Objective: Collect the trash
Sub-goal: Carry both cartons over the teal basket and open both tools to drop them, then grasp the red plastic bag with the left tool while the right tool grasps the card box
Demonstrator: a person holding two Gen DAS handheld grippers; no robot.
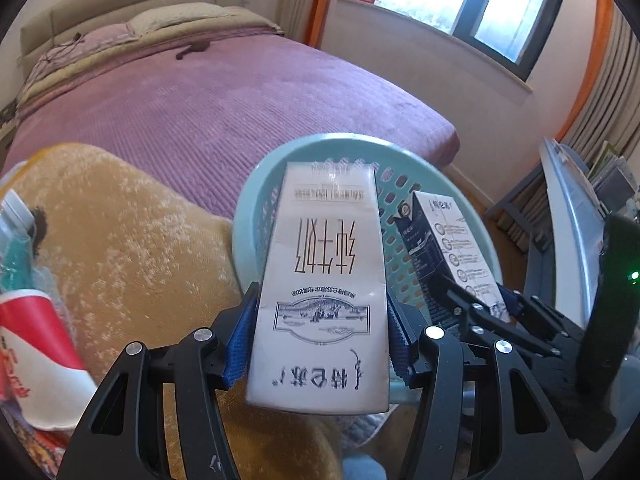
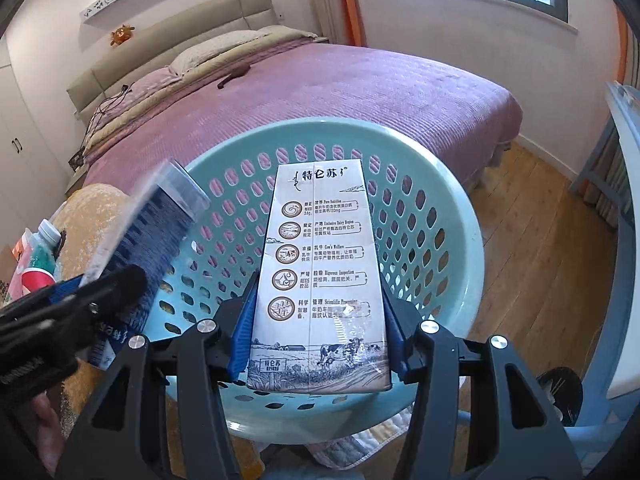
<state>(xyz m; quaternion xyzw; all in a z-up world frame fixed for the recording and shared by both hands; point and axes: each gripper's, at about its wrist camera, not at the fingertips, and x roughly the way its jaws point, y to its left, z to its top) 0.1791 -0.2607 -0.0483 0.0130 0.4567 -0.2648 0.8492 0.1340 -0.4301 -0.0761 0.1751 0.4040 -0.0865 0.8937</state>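
I see each tool, left (image 1: 320, 344) and right (image 2: 318, 340), clamping a rectangular printed milk carton (image 1: 320, 280) over the perforated plastic basket (image 2: 440, 184).

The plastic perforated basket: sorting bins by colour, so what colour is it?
Pale turquoise perforated plastic basket, clearest in the right wrist view.

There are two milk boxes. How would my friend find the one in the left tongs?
Find the big purple bed, then the round mint-green plastic basket with holes in front of it. Over its rim, the left tongs grip a tall white milk carton. Its big print is upside down, unlike the dark-sided milk carton beside it.
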